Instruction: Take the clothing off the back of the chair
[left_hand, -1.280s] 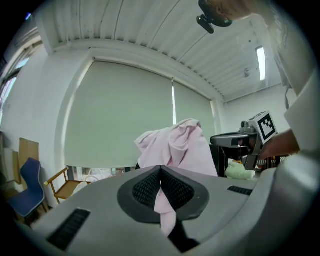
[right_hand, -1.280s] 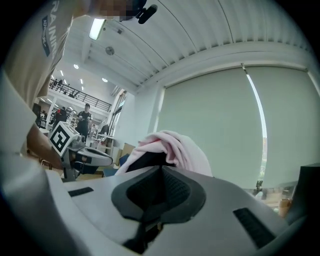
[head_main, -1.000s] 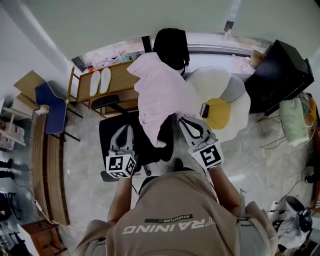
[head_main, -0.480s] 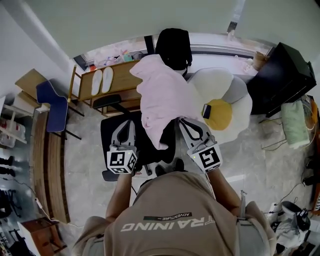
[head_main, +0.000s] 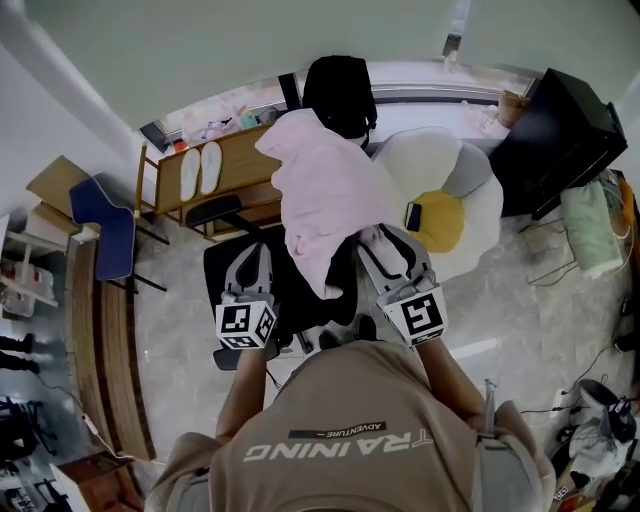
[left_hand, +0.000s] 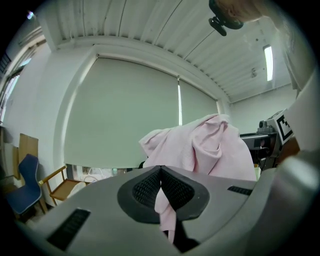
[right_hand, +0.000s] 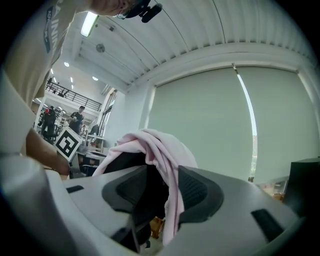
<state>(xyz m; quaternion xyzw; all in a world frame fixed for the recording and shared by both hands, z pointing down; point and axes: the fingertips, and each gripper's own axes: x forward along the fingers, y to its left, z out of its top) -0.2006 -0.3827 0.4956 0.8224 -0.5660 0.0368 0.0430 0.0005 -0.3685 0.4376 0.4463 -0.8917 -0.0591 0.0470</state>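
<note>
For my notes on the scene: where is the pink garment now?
In the head view the garment hangs at the centre, draped over the black chair's back, just left of the white cushion.

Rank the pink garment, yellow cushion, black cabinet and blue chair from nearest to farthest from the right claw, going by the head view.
1. pink garment: hangs between the jaws of the right claw, which have just been opening.
2. yellow cushion: just to its right.
3. black cabinet: upper right.
4. blue chair: far left.
</note>
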